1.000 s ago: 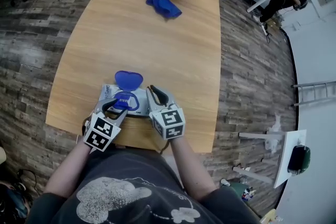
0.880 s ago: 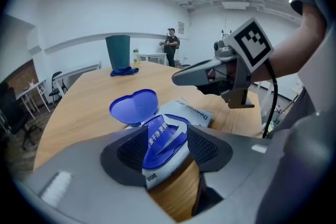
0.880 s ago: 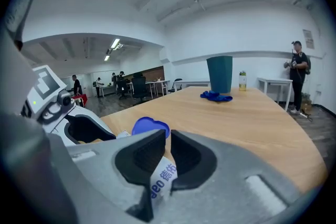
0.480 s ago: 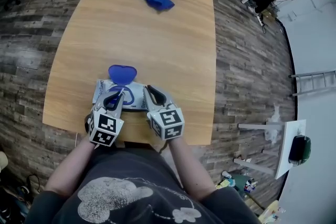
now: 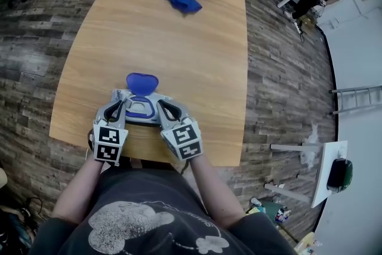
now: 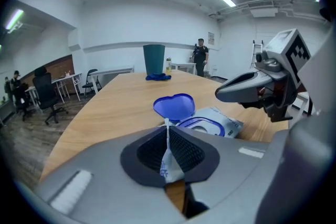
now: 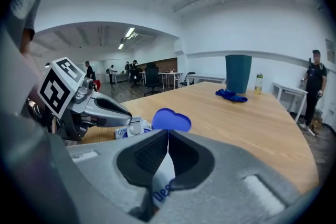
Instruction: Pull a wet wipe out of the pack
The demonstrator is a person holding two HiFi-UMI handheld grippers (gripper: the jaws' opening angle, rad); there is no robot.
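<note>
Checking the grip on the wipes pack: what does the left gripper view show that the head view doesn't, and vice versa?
Left gripper view only: the left gripper's closing jaws pinching the wet wipe pack's film edge, and office chairs far left. Head view only: the person's grey shirt and forearms. Both: the pack's open blue lid, the right gripper, the blue cloth, the teal bin.
</note>
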